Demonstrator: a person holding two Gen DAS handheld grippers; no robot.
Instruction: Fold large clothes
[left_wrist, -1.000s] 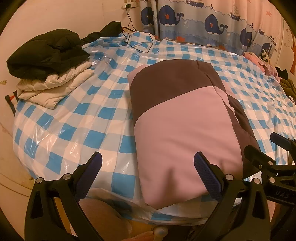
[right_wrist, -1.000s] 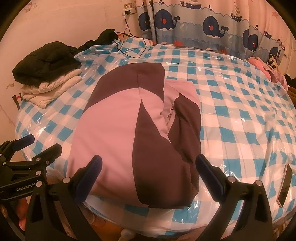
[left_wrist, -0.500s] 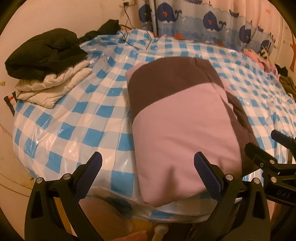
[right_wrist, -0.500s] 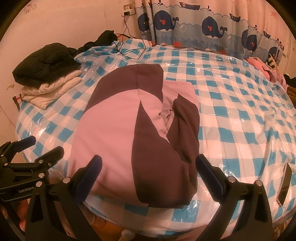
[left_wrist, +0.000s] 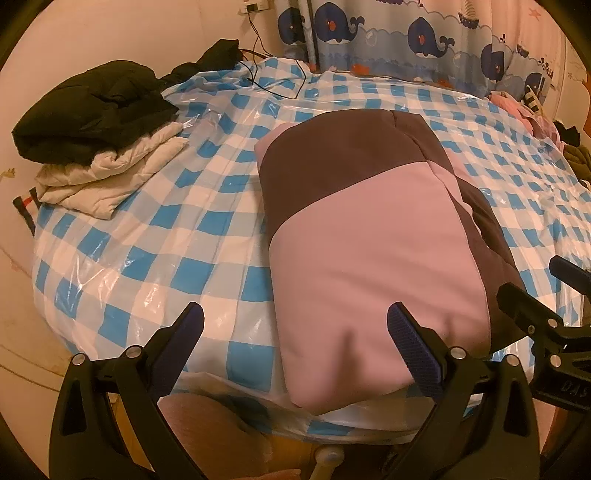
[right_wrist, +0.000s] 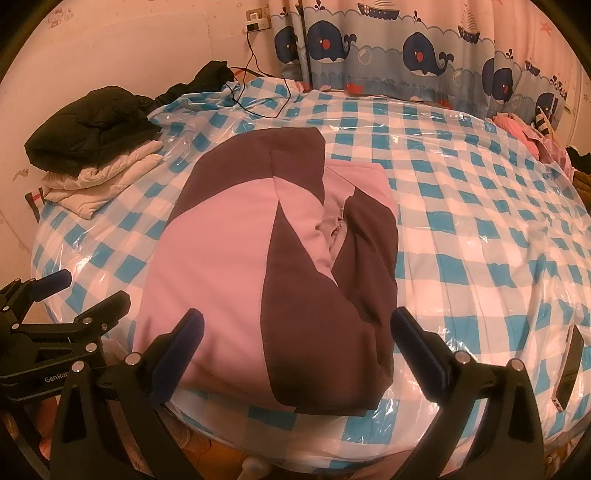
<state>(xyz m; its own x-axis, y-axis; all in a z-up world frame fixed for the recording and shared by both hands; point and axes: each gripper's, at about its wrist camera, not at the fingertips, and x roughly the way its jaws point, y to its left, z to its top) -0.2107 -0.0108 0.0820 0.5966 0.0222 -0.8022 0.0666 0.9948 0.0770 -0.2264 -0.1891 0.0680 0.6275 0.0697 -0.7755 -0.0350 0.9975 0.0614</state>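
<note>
A folded pink-and-brown jacket (left_wrist: 373, 236) is lying on the bed (left_wrist: 155, 236), close to its near edge, with the brown band at the far end and a zipper opening showing along its right side in the right wrist view (right_wrist: 273, 236). No basket or box is showing; the only stack is a black puffy garment (left_wrist: 92, 110) sitting on top of a folded cream quilted garment (left_wrist: 110, 177) at the bed's far left corner, well apart from the jacket.

The left gripper (left_wrist: 295, 332) is hovering over the near edge, its fingers (left_wrist: 413, 347) spread wide apart and gripping nothing; the right-hand pad is overlapping the jacket's near corner in the picture. The right gripper (right_wrist: 295, 332) is hanging just beside it, fingers (right_wrist: 177, 350) likewise wide apart and empty, framing the jacket's near end.

The bed is wearing a blue-and-white checked cover under clear, shiny plastic. A dark phone-like slab (right_wrist: 570, 363) is lying near the right edge. A whale-print curtain (right_wrist: 406, 55) is hanging behind, a black cable (right_wrist: 258, 92) is trailing from a wall socket (right_wrist: 258, 22) onto the bed, and pink clothes (right_wrist: 524, 136) are heaped at the far right.
</note>
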